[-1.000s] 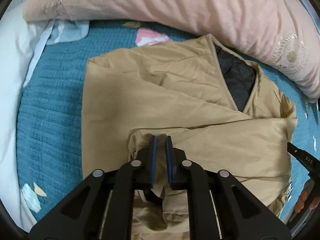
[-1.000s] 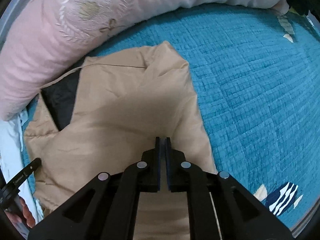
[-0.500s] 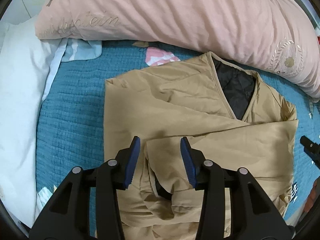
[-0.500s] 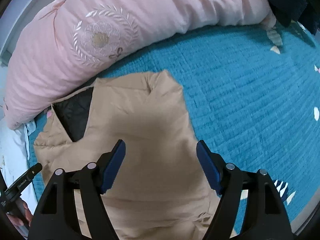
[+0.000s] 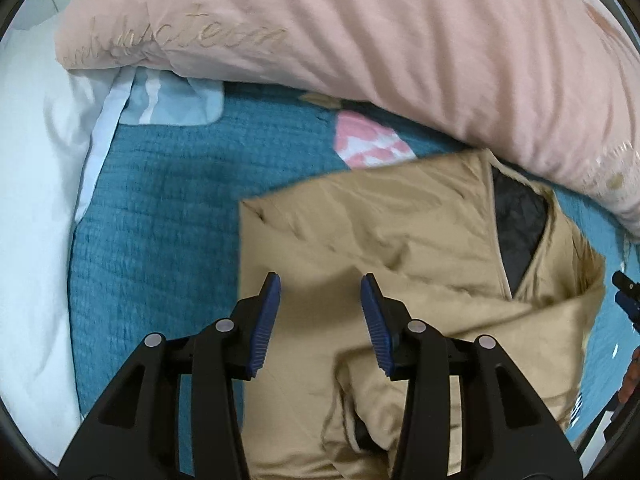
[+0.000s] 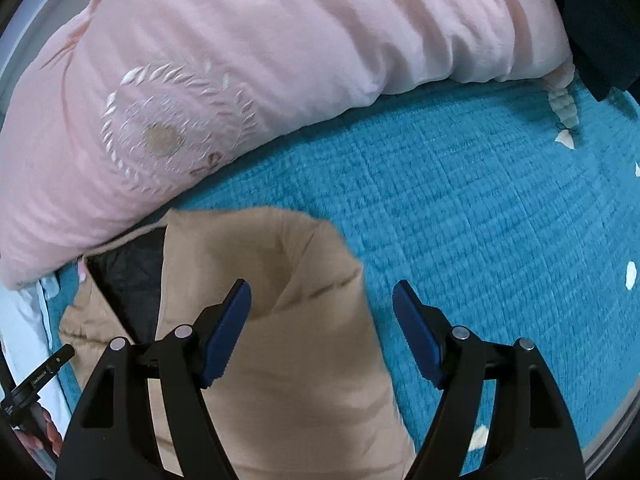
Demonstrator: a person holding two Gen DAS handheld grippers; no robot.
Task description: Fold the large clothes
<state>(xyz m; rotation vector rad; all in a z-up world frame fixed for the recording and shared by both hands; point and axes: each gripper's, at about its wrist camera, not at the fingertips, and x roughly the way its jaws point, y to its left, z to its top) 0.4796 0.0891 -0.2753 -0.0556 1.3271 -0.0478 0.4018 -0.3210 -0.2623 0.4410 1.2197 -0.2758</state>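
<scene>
The tan jacket (image 5: 400, 248) lies folded on the teal quilt (image 5: 160, 220), its neck end at about 1 o'clock in the left wrist view, tucked against the pink duvet (image 5: 400, 40). A wedge of black lining (image 5: 516, 224) shows at the open collar. A folded layer crosses the jacket from 3 o'clock toward the centre, and a bunched fold sits low at 5 o'clock.

The left gripper (image 5: 320, 320) is released, its blue pads (image 5: 264, 320) spread apart with nothing between them. It hovers over the jacket's left part; whether it touches the cloth cannot be told. The left finger lies just at the jacket's edge, the right finger over the fabric.

In the right wrist view the jacket (image 6: 280, 360) fills the lower middle from 6 to 9 o'clock, its top corner near the duvet (image 6: 280, 60). The right gripper (image 6: 322, 332) is also released, fingers wide apart and holding nothing. Its left pad (image 6: 224, 336) is above the jacket, its right pad above the bare quilt (image 6: 480, 220), the jacket's right edge running between them.

A white pillow (image 5: 36, 220) lies at 9 o'clock in the left view. A dark cloth (image 6: 600, 20) sits at 2 o'clock in the right view.
</scene>
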